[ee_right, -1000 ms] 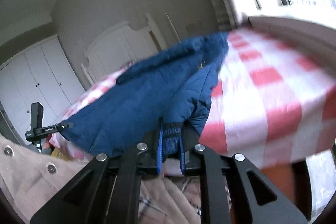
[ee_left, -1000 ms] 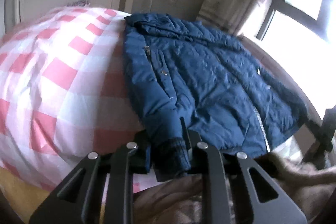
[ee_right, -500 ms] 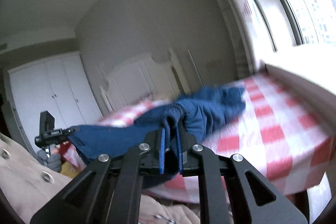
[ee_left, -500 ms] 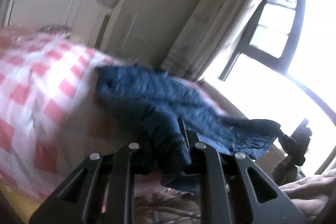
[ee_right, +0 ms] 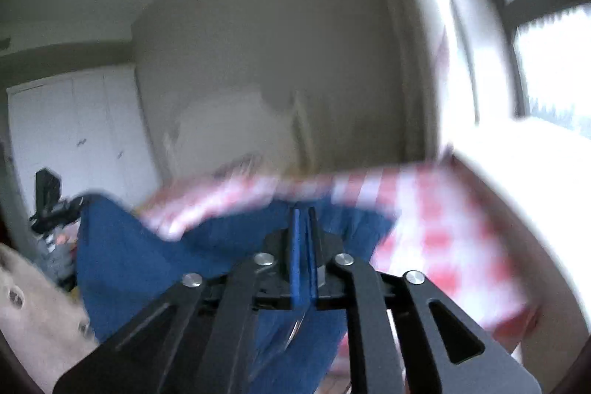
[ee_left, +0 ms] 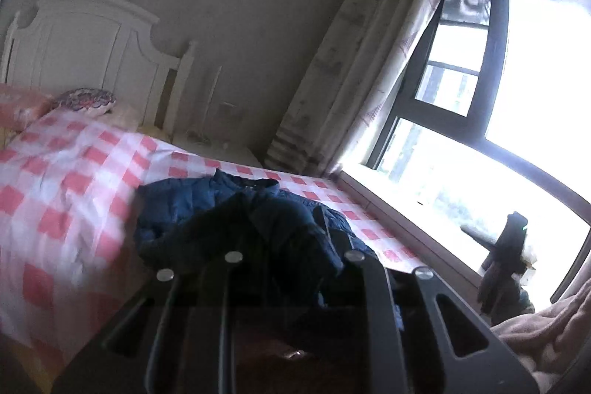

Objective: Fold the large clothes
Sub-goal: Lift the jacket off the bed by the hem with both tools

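Clearly, the left gripper (ee_left: pixel 295 240) is held above the foot edge of the bed, pointing slightly downward toward the white headboard (ee_left: pixel 85 54). Its fingertips are hidden under dark folds of the navy quilted jacket (ee_left: pixel 207 205). Its claw is clamped together on that fabric, which is drawn up from the pink-and-white checked cover (ee_left: pixel 66 194) into the grip.

The rest of the jacket is seen crumpled on the cover, between the middle of the bed and the foot edge. Its collar end is turned toward the headboard.

The right gripper (ee_right: pixel 303 239) is held at a similar shallow downward tilt over the foot edge, on the side of the bed by the bright window (ee_left: pixel 535 98). Its view is badly blurred. Its jaws have just been opening, yet the two fingers are seen close together, with blue jacket cloth spread behind and below them. Whether the pads press on the cloth cannot be told.

A curtain (ee_left: pixel 369 72) is seen beside the window, and a white wardrobe (ee_right: pixel 74 135) by the far wall.
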Available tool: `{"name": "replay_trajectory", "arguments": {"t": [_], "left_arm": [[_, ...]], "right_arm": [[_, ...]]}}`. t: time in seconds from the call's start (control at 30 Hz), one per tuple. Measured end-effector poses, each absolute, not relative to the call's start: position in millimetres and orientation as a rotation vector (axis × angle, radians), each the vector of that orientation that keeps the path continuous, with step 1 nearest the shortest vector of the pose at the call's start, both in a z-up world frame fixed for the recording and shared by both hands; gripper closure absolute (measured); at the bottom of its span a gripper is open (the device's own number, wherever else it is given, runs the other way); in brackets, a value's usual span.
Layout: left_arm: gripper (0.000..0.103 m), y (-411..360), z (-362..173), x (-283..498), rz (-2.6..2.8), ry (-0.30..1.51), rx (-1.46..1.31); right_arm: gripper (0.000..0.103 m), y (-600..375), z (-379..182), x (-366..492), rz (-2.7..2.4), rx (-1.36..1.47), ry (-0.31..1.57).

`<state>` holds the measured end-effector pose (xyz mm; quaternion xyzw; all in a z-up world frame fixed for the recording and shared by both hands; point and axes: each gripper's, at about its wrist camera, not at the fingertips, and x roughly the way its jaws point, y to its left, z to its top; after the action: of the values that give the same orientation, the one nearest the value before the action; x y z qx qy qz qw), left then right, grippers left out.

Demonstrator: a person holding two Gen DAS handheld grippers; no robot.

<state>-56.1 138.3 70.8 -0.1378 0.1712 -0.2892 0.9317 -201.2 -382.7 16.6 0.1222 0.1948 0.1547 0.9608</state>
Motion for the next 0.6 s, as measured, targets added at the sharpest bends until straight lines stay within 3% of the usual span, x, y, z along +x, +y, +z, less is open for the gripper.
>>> {"name": "replay_trajectory", "arguments": {"t": [0.03, 0.07, 0.37, 0.43, 0.47, 0.5, 0.6], "left_arm": [[0.083, 142, 71, -58, -0.594, 0.349, -0.279], [0.083, 145, 71, -61, -0.592, 0.349, -0.267], [0.082, 140, 64, -69, -0.591, 0.356, -0.199], [0.082, 140, 63, -70, -0.592, 0.353, -0.193], [0.082, 139, 63, -69, -0.595, 0.353, -0.193], [0.082, 139, 63, -69, -0.594, 0.351, -0.194], [0.082, 140, 64, -70, -0.581, 0.334, -0.210]], "right_arm": [[0.014, -382, 7, -199, 0.314, 0.262, 0.437], [0.005, -381, -5, -199, 0.324, 0.286, 0.476], [0.006, -358, -122, -218, 0.570, 0.640, 1.002], [0.031, -351, -122, -228, 0.635, 0.675, 0.975], [0.054, -349, -114, -235, 0.654, 0.667, 0.931], [0.070, -345, -99, -240, 0.607, 0.585, 0.855], [0.079, -338, -64, -241, 0.553, 0.501, 0.696]]}}
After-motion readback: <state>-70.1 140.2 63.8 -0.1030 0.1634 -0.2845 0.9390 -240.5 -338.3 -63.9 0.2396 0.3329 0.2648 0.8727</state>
